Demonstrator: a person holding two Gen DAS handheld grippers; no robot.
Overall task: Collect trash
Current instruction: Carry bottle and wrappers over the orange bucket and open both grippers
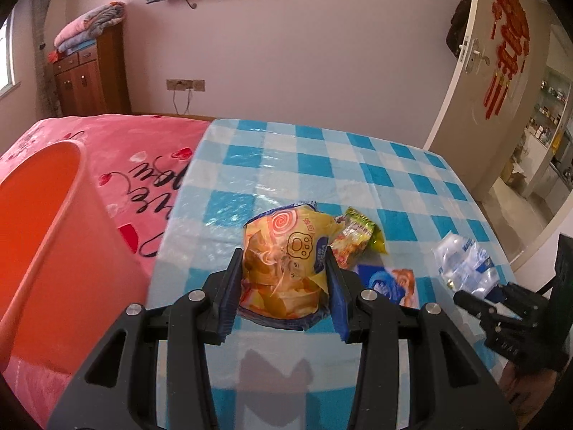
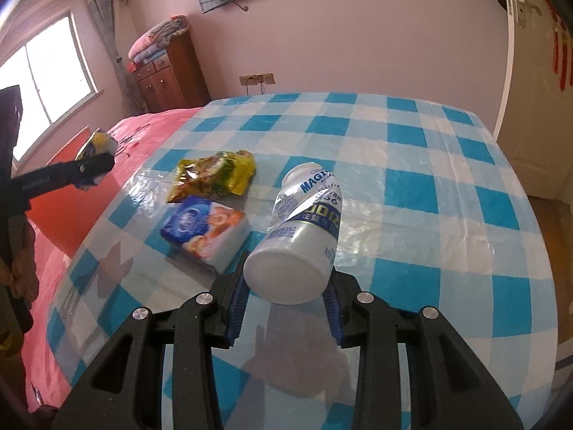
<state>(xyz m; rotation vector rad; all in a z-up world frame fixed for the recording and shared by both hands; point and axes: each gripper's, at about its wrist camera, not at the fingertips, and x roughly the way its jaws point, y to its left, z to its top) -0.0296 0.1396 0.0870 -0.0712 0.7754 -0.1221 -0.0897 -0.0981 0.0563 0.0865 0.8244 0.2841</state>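
A crumpled yellow snack bag [image 1: 286,268] is sitting pinched between the jaws of the left gripper [image 1: 284,299], lifted above the blue-checked counter [image 1: 358,165]. A white plastic bottle [image 2: 304,229] is lying gripped by its base in the closed jaws of the right gripper [image 2: 286,308], also raised off the counter. Still lying on the cloth between them are a yellow-green wrapper [image 2: 215,175] and, just beside it, a blue-and-orange packet [image 2: 204,231]. An orange bin [image 1: 46,222] is standing to the left, against the pink bed [image 1: 118,143].
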